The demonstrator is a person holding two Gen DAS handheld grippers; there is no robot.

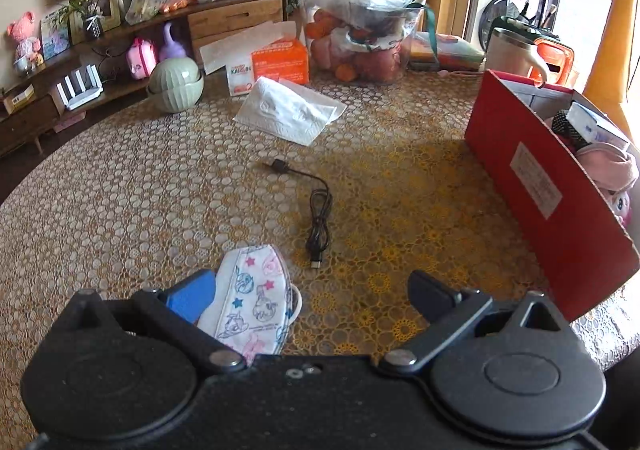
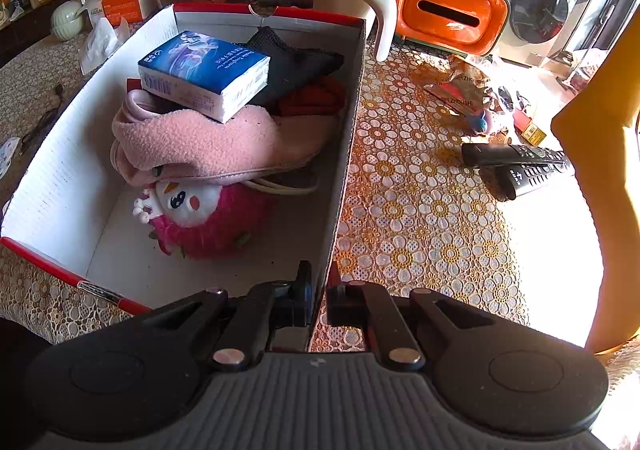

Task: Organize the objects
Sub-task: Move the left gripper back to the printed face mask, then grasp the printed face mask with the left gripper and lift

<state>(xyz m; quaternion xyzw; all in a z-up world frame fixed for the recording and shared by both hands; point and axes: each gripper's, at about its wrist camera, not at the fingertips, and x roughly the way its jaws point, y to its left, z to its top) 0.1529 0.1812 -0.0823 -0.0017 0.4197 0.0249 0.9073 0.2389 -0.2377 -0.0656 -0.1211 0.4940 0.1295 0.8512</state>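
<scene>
**Box pinned by one gripper while the other reaches for the mask**

Lace-patterned cloth is covering the round table [image 1: 120, 190], with a low sideboard of toys and bags curving along the wall behind it. Farthest left in the left wrist view, the left gripper [image 1: 316, 290] is hanging with its jaws spread wide and nothing pressed between them; the printed face mask [image 1: 256, 302] is lying flat on the cloth just beside the blue-padded left finger, so this looks like the item being lined up for pickup. Right of it, the black USB cable [image 1: 318, 210] is lying loosely looped in open space, and a folded tissue [image 1: 290, 114] is sitting further back, both seemingly waiting their turn.

Moving right, the red cardboard box [image 2: 60, 186] is standing open and serving as the collecting bin: a pink fleece slipper [image 2: 200, 146], a blue tissue pack [image 2: 204, 74] and a pink plush toy [image 2: 204, 218] are already piled inside. The right gripper [image 2: 318, 302] is pinching the box's near wall, jaws closed on the cardboard, probably to keep the light box from sliding. Beyond it, two remote controls [image 2: 520, 166] are lying in sunlight.
</scene>
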